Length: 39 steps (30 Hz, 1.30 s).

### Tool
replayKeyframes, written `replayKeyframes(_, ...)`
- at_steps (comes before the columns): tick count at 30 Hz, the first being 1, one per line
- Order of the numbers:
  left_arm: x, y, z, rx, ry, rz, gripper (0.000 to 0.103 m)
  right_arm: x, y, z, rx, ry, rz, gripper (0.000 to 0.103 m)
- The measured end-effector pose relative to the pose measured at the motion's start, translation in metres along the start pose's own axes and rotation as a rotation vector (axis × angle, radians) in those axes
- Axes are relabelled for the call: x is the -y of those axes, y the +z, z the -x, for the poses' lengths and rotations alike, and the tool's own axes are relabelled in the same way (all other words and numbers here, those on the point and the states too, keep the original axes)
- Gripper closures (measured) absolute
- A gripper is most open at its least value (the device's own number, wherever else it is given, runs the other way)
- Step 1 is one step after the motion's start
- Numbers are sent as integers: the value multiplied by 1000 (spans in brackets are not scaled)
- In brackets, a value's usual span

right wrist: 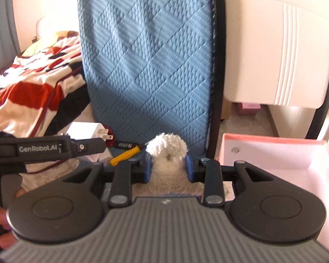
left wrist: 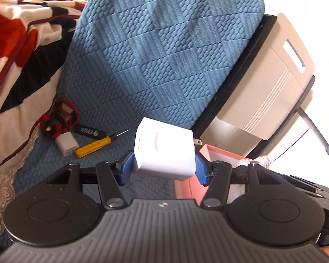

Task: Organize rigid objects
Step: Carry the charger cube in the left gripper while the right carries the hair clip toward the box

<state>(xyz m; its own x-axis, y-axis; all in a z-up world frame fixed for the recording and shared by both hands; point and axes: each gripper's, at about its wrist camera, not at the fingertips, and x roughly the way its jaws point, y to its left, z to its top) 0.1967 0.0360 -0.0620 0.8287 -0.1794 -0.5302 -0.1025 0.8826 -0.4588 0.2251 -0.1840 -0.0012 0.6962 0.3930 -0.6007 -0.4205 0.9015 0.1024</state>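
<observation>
My left gripper (left wrist: 164, 167) is shut on a white plug charger (left wrist: 164, 151), held above the blue quilted mattress (left wrist: 164, 50) near the pink box (left wrist: 219, 153). The charger also shows in the right wrist view (right wrist: 85, 132), with the left gripper's arm (right wrist: 54, 148) below it. My right gripper (right wrist: 168, 166) is shut on a white fluffy thing (right wrist: 167, 148) left of the open pink box (right wrist: 280, 160). On the mattress lie a yellow screwdriver (left wrist: 94, 145), a small white adapter (left wrist: 65, 144), a black stick (left wrist: 88, 130) and a red cable bundle (left wrist: 60, 118).
A red, white and black blanket (left wrist: 15, 50) covers the bed's left side. A beige cabinet (left wrist: 267, 83) stands to the right beyond the bed's dark frame (left wrist: 236, 83). A small round thing (right wrist: 236, 149) lies inside the pink box.
</observation>
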Motion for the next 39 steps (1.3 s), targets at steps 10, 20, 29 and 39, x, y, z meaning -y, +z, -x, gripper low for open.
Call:
replayKeyframes(10,41,11,-3,16,-48,-41,41,26,16,20,43,-34,-16,70)
replayKeyframes(20,90,-3,-18,-4,-106,-78,41,67,11,41,55,-88,-51,69)
replayKeyframes(29,132,-36,-51,-79,-139,-120,41,112,-15,50,10,-147,-107,69)
replayKeyframes(39,161,-73,-92,-193,-139,-167,40,154,-52,39,-86,-182,-187,69)
